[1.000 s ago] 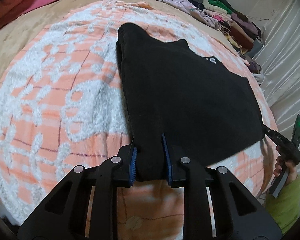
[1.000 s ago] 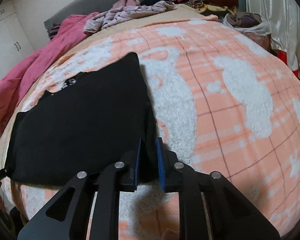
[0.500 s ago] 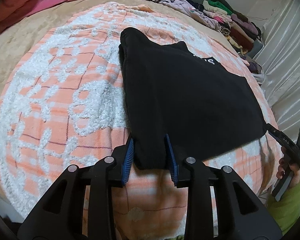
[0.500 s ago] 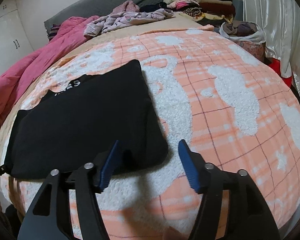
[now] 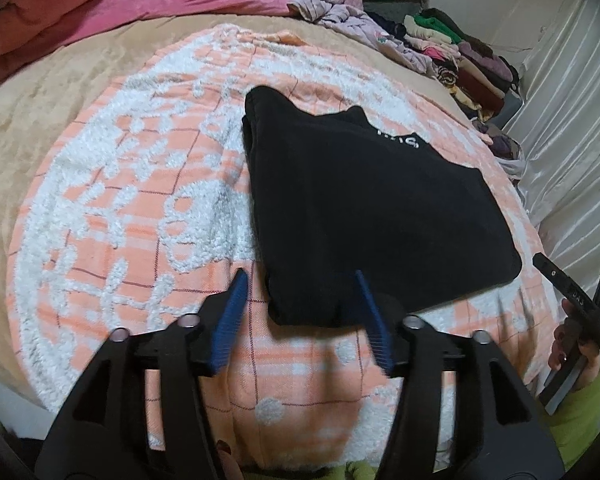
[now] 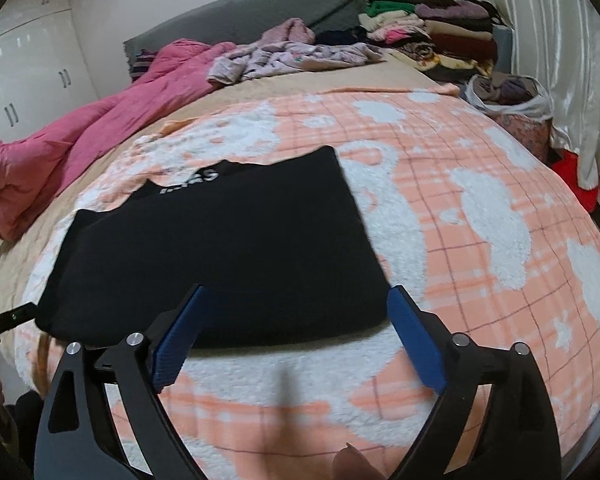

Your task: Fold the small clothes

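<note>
A black garment (image 5: 364,208) with white lettering lies folded flat on the orange and white blanket (image 5: 140,200). My left gripper (image 5: 300,280) is open, its blue pads either side of the garment's near left corner, not gripping it. My right gripper (image 6: 296,292) is open and wide, hovering just above the garment's (image 6: 220,248) near right edge. The right gripper also shows at the right edge of the left wrist view (image 5: 572,304).
A pink quilt (image 5: 120,4) lies bunched at the back left. Loose pale purple clothes (image 6: 292,56) and a stack of folded clothes (image 6: 432,36) sit at the far end. A bag of clothes (image 6: 508,96) and white curtains (image 6: 560,60) stand at the right.
Both grippers have opened and let go of the black garment, then drawn back and up. The garment has settled flat on the blanket.
</note>
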{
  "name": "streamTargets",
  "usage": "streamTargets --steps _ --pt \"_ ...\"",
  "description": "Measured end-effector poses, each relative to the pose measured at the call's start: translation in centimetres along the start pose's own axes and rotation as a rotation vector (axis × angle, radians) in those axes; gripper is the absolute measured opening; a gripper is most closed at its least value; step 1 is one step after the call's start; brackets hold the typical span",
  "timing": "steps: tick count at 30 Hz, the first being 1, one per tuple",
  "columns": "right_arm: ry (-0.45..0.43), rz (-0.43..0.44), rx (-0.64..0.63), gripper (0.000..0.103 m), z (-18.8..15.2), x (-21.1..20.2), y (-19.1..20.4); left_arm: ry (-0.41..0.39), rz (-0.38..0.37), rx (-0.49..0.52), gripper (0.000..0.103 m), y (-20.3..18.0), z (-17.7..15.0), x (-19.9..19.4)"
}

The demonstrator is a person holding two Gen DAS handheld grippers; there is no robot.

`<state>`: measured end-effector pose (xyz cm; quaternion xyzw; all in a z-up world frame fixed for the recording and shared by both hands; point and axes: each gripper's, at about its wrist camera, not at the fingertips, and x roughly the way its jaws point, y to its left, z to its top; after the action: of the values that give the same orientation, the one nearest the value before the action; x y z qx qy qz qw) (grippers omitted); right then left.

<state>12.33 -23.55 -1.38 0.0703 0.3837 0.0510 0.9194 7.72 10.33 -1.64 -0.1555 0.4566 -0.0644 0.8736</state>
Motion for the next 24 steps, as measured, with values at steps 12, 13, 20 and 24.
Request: streamTargets --steps 12,13,20,24 --pt "-0.028 0.072 -0.1 0.096 0.2 -1.5 4.0 -0.061 0.064 -0.021 0.079 1.4 0.4 -2.4" --pt "-0.031 0.078 -0.111 0.096 0.2 -1.6 4.5 -0.067 0.073 -0.022 0.082 1.5 0.5 -2.6" --pt "-0.039 0.127 -0.184 0.098 0.2 -2.1 7.7 -0.11 0.115 -0.025 0.093 2.7 0.9 -3.9" --pt "-0.041 0.158 -0.231 0.098 0.1 -2.2 9.9 -0.12 0.134 -0.03 0.093 3.3 1.0 -4.2"
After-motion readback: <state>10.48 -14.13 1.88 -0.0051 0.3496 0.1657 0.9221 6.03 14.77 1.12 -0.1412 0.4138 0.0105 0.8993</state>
